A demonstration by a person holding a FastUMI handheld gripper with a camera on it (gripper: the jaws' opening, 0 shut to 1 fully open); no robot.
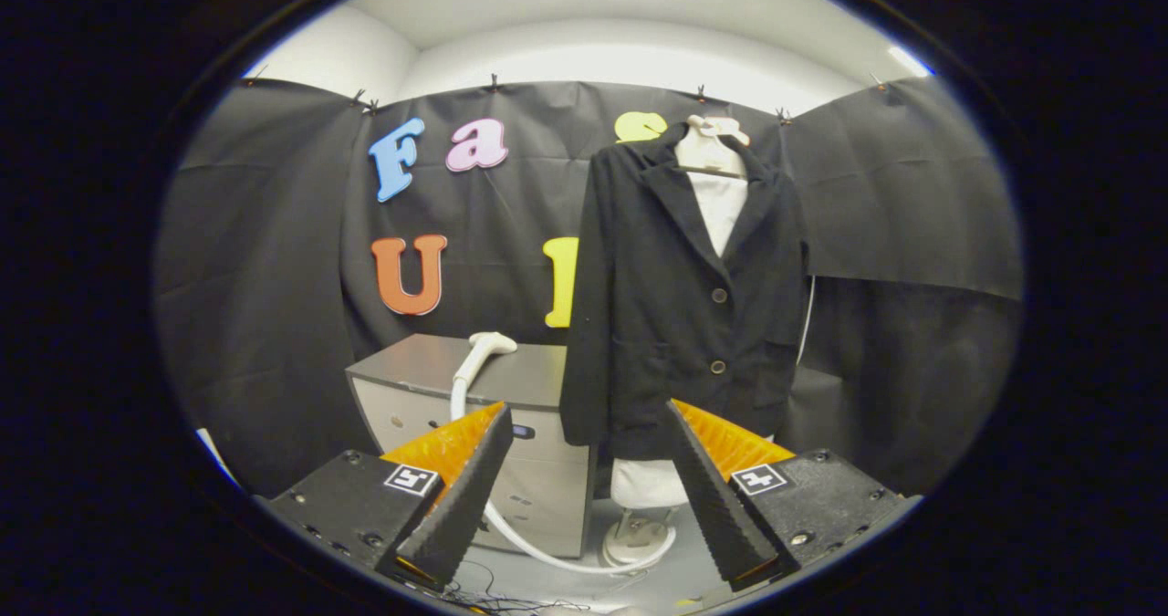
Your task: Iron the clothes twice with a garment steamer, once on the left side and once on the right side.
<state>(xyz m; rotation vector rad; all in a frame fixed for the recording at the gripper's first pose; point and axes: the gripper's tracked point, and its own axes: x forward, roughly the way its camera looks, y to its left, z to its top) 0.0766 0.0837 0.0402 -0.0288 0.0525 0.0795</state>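
Gripper (584, 424) held apart from everything, fingers spread wide and released, nothing between them. Black jacket (680, 297) hung on a pale mannequin torso (716, 201) beyond the fingers, closer to the right finger; two buttons showed down its front, lapels open over the pale chest. Torso's lower end stuck out below the jacket hem, on a stand with a round base (639, 543) on the floor. Garment steamer head (488, 347) rested on the top of a grey cabinet (538, 479), near its front edge, beyond the left finger and left of the jacket. White hose (529, 543) ran from the head down the cabinet front, then curved across the floor to the stand's base. Steamer untouched, well apart from the fingers.
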